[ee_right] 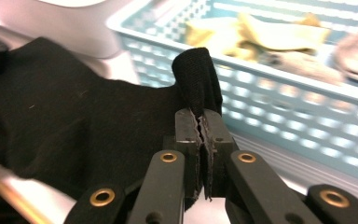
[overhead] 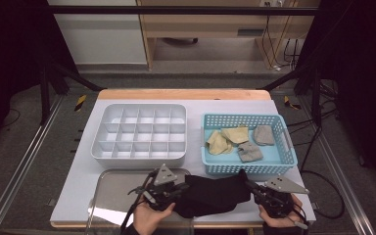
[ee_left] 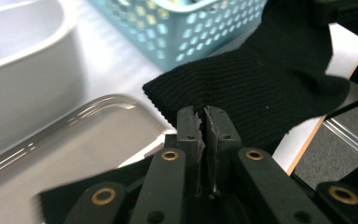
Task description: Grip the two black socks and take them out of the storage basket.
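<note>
**Black sock pinched at both ends near the front edge of the table**

Between the two hands, at the near edge of the table, the left gripper (overhead: 175, 192) has its jaws pressed together on one end of a black sock (overhead: 215, 193). In the left gripper view, the ribbed edge of the sock (ee_left: 261, 88) goes into the narrow slit between the two black jaws, and the cloth spreads away from them to the right. The right gripper (overhead: 255, 188) is also clamped on the sock, at its other end. In the right gripper view, a small fold of the black cloth (ee_right: 198, 79) stands up just above the closed jaws, and the rest of the sock hangs to the left.

The sock is stretched between the two grippers, and it hangs a little in the middle. Its left part lies over the right end of a metal tray (overhead: 117, 188), which sits at the front left of the table. Just behind the sock is a blue basket (overhead: 247, 169); inside it are yellow socks (overhead: 227, 138) and grey socks (overhead: 257, 143). To the left of the basket, behind the tray, stands a white divided box (overhead: 139, 159) with many small compartments. All of these things rest on a white table top (overhead: 78, 166).
</note>
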{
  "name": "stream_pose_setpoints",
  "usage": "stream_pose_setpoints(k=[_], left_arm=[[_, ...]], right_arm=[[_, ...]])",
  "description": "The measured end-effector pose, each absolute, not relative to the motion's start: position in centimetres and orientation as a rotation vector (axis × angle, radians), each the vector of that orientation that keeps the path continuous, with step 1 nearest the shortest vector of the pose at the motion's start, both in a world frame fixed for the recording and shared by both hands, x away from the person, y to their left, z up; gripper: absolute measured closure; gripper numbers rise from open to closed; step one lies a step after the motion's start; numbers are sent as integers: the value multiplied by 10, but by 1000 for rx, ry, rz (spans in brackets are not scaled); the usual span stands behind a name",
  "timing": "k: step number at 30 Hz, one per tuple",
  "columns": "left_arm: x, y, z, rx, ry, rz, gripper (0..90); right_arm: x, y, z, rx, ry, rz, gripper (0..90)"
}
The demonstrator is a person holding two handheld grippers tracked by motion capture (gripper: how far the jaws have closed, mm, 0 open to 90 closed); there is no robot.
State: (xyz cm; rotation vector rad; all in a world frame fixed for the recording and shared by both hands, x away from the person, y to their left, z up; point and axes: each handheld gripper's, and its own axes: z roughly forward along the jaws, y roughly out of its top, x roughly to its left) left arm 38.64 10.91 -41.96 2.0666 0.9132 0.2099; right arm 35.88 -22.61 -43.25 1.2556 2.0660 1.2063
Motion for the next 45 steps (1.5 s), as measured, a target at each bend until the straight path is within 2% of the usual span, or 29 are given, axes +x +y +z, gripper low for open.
stream_pose_setpoints(k=[10, 15, 18, 23, 27, 35, 38, 42, 45], left_arm=[[384, 154, -437, 2102, 991, 216, 838], [388, 159, -444, 2125, 1013, 259, 836], [390, 158, -451, 2138, 1030, 271, 830], [391, 159, -457, 2145, 1046, 270, 825], [392, 162, -457, 2139, 1051, 265, 826], [392, 162, -460, 2137, 1056, 260, 819], [392, 162, -460, 2138, 1054, 263, 819], [391, 162, -460, 2135, 1054, 266, 819], [391, 162, -460, 2133, 1051, 268, 820]], right_arm=[[363, -178, -449, 1216, 2230, 1192, 870], [366, -161, -458, 1197, 2271, 1170, 861], [369, -156, -465, 1199, 2281, 1150, 813], [369, -167, -460, 1183, 2228, 1258, 747], [369, -182, -451, 1207, 2124, 1297, 747], [388, -179, -478, 1278, 2208, 1200, 688], [390, -174, -483, 1253, 2238, 1195, 718], [391, -169, -484, 1216, 2268, 1210, 886], [389, -174, -478, 1230, 2251, 1236, 900]])
